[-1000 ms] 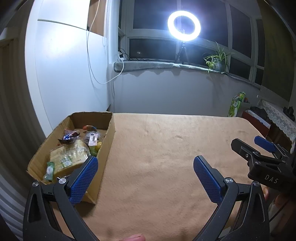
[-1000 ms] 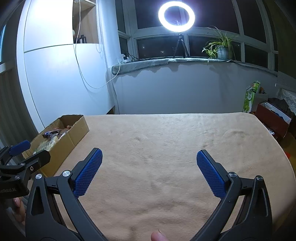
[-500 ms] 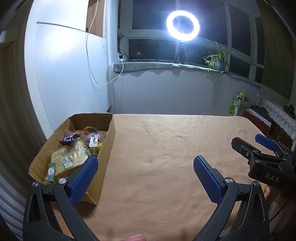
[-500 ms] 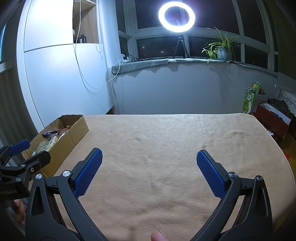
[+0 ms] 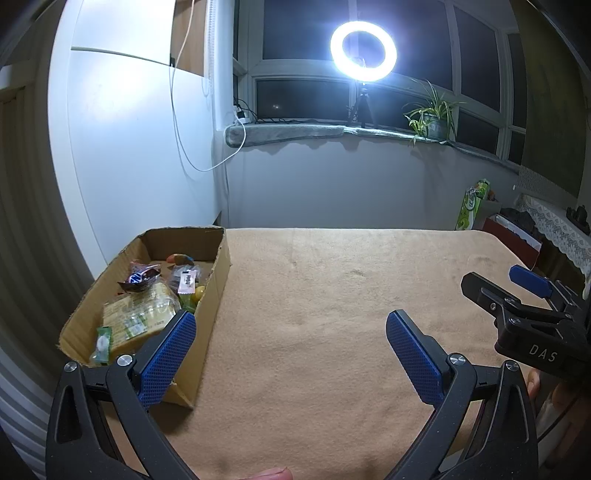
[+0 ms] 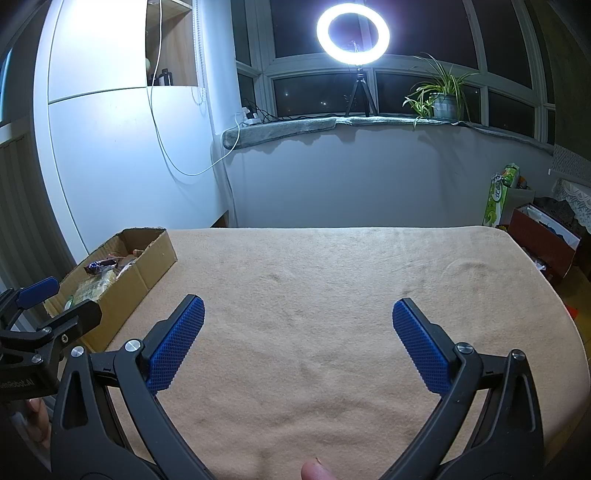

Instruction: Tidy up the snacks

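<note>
At far left, a white cabinet panel (image 5: 140,147) forms the side wall, with a white cable (image 5: 184,140) hanging across it. Below it, a cardboard box (image 5: 218,273) sits on the left edge of the table, its flaps open. The snacks (image 5: 147,310) lie inside the box: a yellow-wrapped pack, a dark wrapper, and several small packets.

The table is covered with a tan blanket (image 6: 332,280), lightly creased. The left gripper (image 5: 291,343) hangs low over the blanket just beside the box, jaws spread wide, nothing between them. The right gripper (image 6: 299,332) hangs over the middle of the blanket, jaws likewise spread and unloaded. Each gripper appears at the edge of the other's view.

Behind the table, a grey wall rises to a window sill (image 6: 295,125). A lit ring light (image 6: 352,33) stands on a tripod on the sill. To its right is a potted plant (image 6: 441,96). At far right, a green carton (image 6: 498,199) and a red box (image 6: 539,243) stand beside the table.
</note>
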Demonstrator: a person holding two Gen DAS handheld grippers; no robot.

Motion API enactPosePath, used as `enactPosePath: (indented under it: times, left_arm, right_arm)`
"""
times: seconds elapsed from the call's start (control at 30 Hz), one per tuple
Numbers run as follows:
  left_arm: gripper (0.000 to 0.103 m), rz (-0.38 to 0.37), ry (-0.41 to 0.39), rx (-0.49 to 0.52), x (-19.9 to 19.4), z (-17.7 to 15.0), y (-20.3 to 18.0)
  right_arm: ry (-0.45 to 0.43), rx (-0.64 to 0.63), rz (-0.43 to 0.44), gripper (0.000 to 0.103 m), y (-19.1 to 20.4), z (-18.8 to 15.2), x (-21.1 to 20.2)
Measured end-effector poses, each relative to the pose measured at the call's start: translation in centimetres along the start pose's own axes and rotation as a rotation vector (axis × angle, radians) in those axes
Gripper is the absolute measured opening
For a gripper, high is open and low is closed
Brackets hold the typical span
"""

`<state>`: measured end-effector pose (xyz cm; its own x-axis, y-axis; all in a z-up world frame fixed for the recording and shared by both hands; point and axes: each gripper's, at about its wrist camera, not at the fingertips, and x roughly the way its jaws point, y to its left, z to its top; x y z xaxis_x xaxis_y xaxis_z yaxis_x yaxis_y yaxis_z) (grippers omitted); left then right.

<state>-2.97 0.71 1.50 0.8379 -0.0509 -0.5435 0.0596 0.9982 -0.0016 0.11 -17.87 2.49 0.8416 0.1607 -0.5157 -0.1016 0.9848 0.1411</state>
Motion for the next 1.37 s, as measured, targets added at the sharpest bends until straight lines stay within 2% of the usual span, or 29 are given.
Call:
enactPosePath:
  times: [1.2,1.37]
  left_arm:
    - [0.102,-0.013,0.009,-0.016,0.34,-0.55,0.04]
    - [0.102,0.037,-0.012,0.004,-0.03,-0.78,-0.28]
  right_arm:
    - [0.031,-0.009,0.004,0.103,-0.79,-0.84,0.35]
    - [0.033,-0.008,0.004,0.103,-0.75,-0.88,0.32]
